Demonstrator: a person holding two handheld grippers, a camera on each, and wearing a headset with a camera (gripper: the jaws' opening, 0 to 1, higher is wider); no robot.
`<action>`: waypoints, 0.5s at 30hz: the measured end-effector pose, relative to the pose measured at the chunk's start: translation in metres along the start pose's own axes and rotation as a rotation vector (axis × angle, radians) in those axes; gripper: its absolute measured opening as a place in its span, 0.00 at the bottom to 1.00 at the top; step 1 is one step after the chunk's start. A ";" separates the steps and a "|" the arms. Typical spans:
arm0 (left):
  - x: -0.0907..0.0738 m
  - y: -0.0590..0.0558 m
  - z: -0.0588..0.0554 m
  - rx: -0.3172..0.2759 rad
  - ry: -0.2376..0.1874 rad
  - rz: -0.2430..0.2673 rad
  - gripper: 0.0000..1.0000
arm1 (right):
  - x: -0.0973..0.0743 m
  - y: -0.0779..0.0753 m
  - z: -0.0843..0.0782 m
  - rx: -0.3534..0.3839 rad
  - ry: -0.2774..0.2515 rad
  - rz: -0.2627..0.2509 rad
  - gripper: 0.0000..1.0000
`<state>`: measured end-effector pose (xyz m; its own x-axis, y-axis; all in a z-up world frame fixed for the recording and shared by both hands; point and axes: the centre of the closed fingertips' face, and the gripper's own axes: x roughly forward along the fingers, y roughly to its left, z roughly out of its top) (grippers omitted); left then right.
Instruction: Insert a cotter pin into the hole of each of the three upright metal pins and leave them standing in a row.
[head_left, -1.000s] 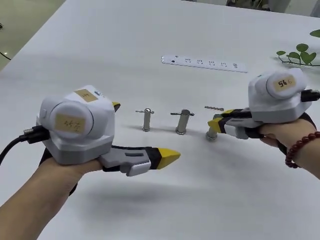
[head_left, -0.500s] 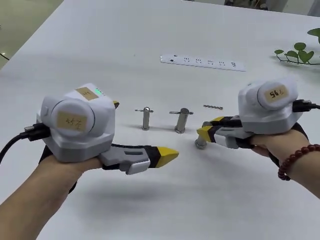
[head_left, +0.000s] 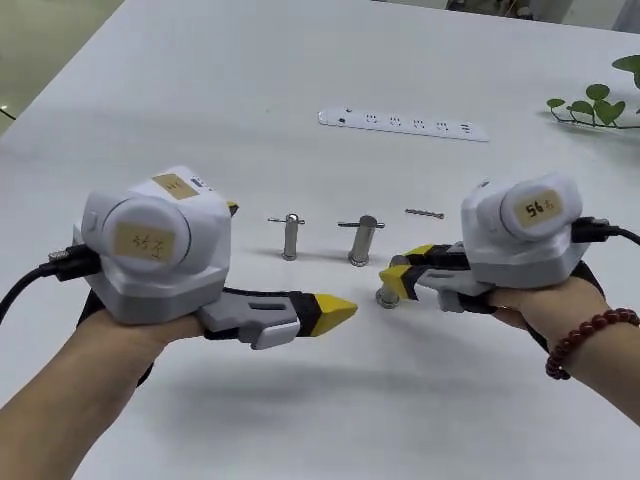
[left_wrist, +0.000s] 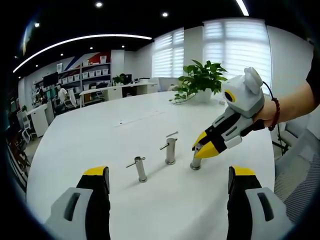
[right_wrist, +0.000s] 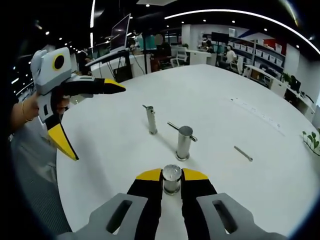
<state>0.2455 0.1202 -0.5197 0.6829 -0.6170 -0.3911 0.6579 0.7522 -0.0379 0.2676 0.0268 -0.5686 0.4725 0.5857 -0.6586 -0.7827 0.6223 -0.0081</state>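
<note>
Right gripper (right_wrist: 171, 176) has its yellow-tipped jaws clamped on the bare, stubby steel upright pin (right_wrist: 171, 180), which stands on the white table (head_left: 250, 90). The thin loose cotter pin (right_wrist: 243, 153) lies flat just ahead and to the right. It is nearer this claw than the gaping, empty left gripper (left_wrist: 167, 175).

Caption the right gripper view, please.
Right gripper grips the bare metal pin; two pinned ones stand beyond, spare cotter pin nearby.

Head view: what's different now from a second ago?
The right gripper, shut on the third metal pin, has slid it left and toward the person, out of the row. The left gripper stays open, holding nothing. The left pin, the middle pin and the loose cotter pin have not moved.
</note>
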 end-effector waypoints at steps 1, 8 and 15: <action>0.000 0.000 0.000 0.000 0.002 -0.002 0.98 | 0.000 0.001 -0.001 -0.011 0.003 0.000 0.08; 0.002 -0.004 -0.002 0.019 0.016 -0.009 0.98 | 0.000 0.001 -0.001 -0.015 -0.002 0.004 0.09; 0.002 -0.003 -0.003 0.022 0.021 -0.003 0.98 | -0.003 0.003 0.001 -0.032 -0.032 0.017 0.12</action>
<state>0.2438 0.1177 -0.5227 0.6740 -0.6141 -0.4106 0.6670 0.7448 -0.0189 0.2641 0.0280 -0.5657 0.4713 0.6128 -0.6343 -0.8030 0.5956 -0.0212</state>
